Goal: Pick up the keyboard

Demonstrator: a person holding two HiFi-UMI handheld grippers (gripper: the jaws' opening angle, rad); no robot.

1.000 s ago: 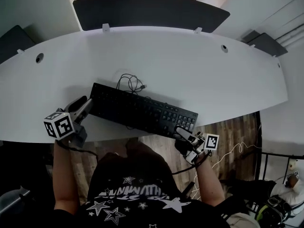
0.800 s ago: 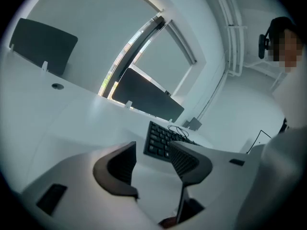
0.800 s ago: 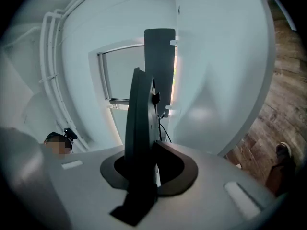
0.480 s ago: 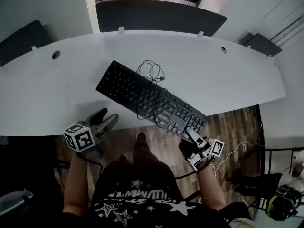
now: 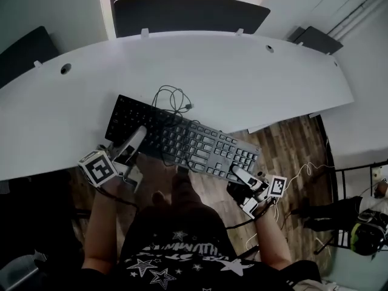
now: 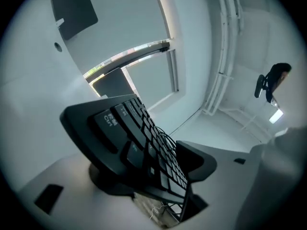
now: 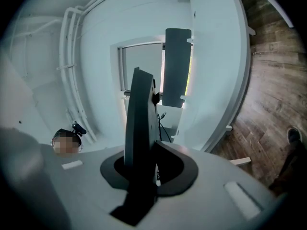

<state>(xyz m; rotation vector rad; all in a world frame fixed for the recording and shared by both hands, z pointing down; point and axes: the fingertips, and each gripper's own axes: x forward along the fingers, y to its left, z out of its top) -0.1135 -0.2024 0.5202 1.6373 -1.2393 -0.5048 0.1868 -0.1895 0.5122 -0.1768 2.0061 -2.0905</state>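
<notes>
While the right gripper (image 5: 236, 173) clamps the keyboard (image 5: 182, 139) at its right near corner, pads pressed on both faces, the left gripper (image 5: 134, 142) has its jaws spread wide around the other end. Those left jaws have just been opening. The keyboard's left end sits between them, slanted across the gap, and they do not pinch it.

From the right gripper view the keyboard runs straight ahead, edge-on, seated deep between the pads. From the left gripper view the corner with the large keys stands nearest, and the key rows run away ahead of the jaws.

The keyboard spans from one gripper to the other. Its left part lies over the near edge of the desk (image 5: 254, 77), and its right part reaches out past that edge above the wooden floor (image 5: 291, 150). Whether the left part touches the desk I cannot tell.

Beyond the keyboard, ahead of both grippers, its cable (image 5: 173, 96) lies in a loose coil on the desk.
</notes>
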